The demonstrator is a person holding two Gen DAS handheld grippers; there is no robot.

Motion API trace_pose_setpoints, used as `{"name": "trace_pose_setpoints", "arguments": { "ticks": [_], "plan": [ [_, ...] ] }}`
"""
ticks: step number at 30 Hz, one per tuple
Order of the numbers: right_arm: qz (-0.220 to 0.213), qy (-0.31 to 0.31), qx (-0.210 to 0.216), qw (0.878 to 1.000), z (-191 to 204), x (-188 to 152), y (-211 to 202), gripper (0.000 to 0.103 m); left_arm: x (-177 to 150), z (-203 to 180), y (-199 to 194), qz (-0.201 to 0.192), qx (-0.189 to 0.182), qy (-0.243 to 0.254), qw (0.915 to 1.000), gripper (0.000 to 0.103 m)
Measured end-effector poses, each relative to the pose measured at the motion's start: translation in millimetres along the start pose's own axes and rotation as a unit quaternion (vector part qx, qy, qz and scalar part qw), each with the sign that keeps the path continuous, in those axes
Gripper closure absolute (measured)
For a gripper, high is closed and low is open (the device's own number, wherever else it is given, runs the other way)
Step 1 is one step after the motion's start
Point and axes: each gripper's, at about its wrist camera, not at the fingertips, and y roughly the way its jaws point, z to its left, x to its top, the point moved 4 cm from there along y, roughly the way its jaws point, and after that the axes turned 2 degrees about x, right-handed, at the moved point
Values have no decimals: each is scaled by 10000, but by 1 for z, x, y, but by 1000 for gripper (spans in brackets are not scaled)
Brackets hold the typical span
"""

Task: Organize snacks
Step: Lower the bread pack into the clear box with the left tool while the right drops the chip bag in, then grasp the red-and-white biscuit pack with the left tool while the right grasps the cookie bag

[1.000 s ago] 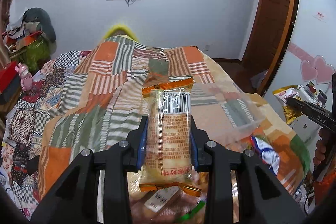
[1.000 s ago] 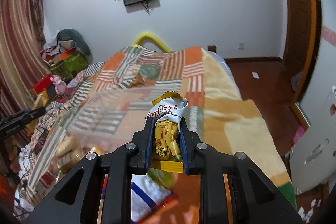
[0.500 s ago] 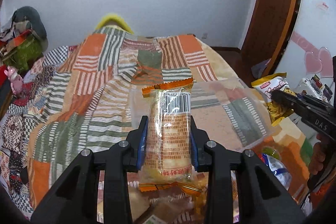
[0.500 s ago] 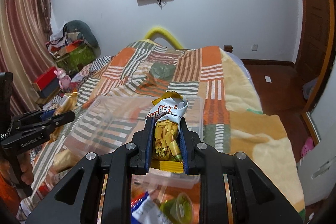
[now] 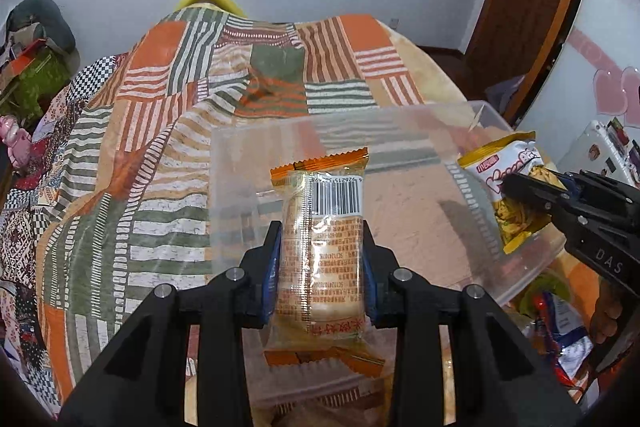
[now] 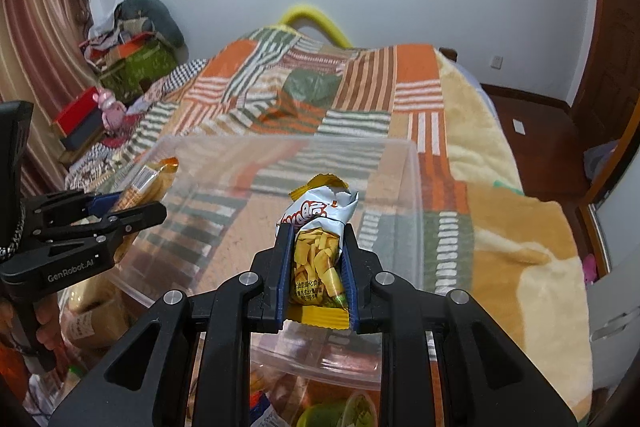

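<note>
The left gripper (image 5: 320, 263) is clenched on a cake pack (image 5: 322, 255), a clear wrapper with orange ends and a barcode on top. The pack stands lengthwise between the blue pads and sticks out past the fingertips. It hangs over the clear bin (image 5: 400, 131), which lies on the bed (image 5: 160, 147) with the striped patchwork blanket.

The right gripper (image 6: 316, 259) is clenched on a chips bag (image 6: 318, 247), white and yellow with red letters; yellow chips show through its window. This bag is also over the bin (image 6: 414, 187), near its right wall in the right wrist view.

In the left wrist view the right gripper (image 5: 532, 187) comes in from the right edge with the chips bag (image 5: 508, 187) above the bin's right side. In the right wrist view the left gripper (image 6: 132, 207) comes in from the left with the cake pack (image 6: 148, 183) above the bin's left side. The two snacks are well apart.

More snacks (image 6: 332, 411) lie on the bed just beside the bin's near wall.
</note>
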Motion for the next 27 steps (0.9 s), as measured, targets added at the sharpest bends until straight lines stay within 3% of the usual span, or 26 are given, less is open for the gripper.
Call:
{"name": "trace_pose_setpoints", "arguments": {
  "ticks": [5,9,17,27],
  "plan": [
    [41,-98,-3,9999,2,1,-5,82,-2,-3,1,81,-26,37,10000,66],
    [-37,-140,22,9999,4,3,-17,76,-2,-4,-14,-58,-51,63,10000,53],
    [-408,-254,50,9988,14,3,-65,63,-5,4,-80,-580,11,62,9983,39],
    [-731,-331,-22,9968,23,-27,-122,51,-61,32,-150,-691,383,-37,9969,16]
  ]
}}
